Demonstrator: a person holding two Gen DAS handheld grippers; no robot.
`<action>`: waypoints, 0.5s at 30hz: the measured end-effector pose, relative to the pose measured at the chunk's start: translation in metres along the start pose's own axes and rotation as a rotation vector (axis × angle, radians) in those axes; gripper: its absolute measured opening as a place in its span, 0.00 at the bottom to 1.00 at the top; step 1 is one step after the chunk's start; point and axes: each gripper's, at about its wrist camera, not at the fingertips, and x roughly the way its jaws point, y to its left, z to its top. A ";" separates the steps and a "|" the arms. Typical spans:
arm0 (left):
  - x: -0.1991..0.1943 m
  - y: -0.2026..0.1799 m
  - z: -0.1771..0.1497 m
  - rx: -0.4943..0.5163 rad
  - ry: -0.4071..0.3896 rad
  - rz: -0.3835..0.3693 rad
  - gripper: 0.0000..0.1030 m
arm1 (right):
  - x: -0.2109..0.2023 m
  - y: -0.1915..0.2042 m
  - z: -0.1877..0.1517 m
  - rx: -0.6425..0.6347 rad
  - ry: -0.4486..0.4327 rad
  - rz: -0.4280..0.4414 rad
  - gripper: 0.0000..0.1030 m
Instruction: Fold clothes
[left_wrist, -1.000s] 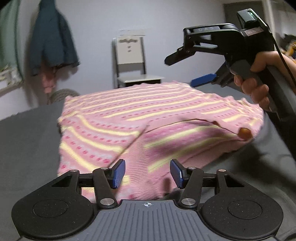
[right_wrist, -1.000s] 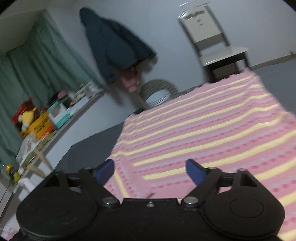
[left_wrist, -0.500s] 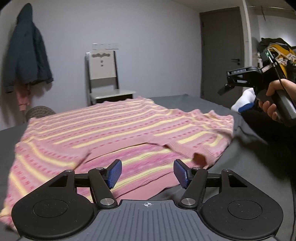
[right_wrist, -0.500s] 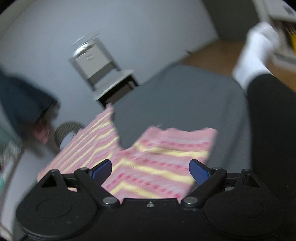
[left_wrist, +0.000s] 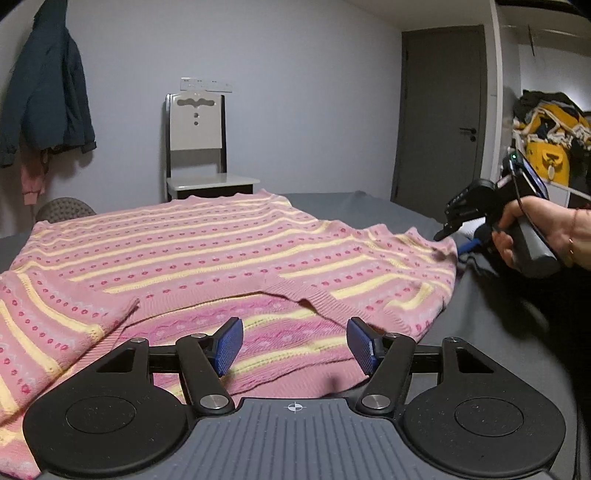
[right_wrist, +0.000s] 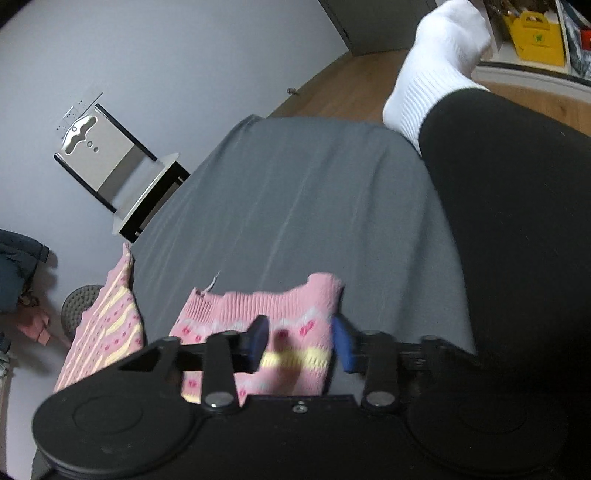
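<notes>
- Swung away from the sweater's middle since a second ago: right gripper (right_wrist: 300, 341) now down at a ribbed corner of the garment beside the person's black-trousered leg (right_wrist: 517, 229).
- Narrower gap between its blue pads (right_wrist: 258, 341) than half a second ago, pink knit lying between them, yet not clamped; edges blurred, so contact cannot be told.
- Seen from the left wrist: same right gripper (left_wrist: 460, 236) held in a hand (left_wrist: 543, 236) at the sweater's far right corner, upper finger just above the fabric.
- Left gripper (left_wrist: 294, 343) low over the near hem, blue pads (left_wrist: 229, 345) well apart, nothing between them but cloth beneath.
- Pink striped knit sweater (left_wrist: 221, 251) spread flat on the grey bedsheet (right_wrist: 295, 199), yellow bands and red dots running across; one sleeve folded over the body, its ribbed cuff (left_wrist: 317, 295) lying near the middle front.
- Second strip of the sweater visible at the left of the right-wrist view, apart from the ribbed corner, grey sheet between.
- Behind the bed: grey-backed chair (left_wrist: 197, 147) against the wall, dark jacket (left_wrist: 44, 92) hanging at the left, closed door (left_wrist: 439, 110) at the right.
- White sock (right_wrist: 436, 62) on the person's foot past the bed edge.
</notes>
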 end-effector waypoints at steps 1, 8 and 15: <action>-0.001 0.002 0.000 -0.004 -0.001 0.005 0.61 | -0.002 0.000 0.000 0.001 -0.010 0.010 0.06; 0.001 0.012 0.001 -0.072 -0.008 0.021 0.61 | -0.053 0.067 -0.029 -0.341 -0.126 0.254 0.06; 0.005 0.009 0.002 -0.065 -0.011 0.007 0.61 | -0.031 0.144 -0.123 -0.713 0.097 0.418 0.06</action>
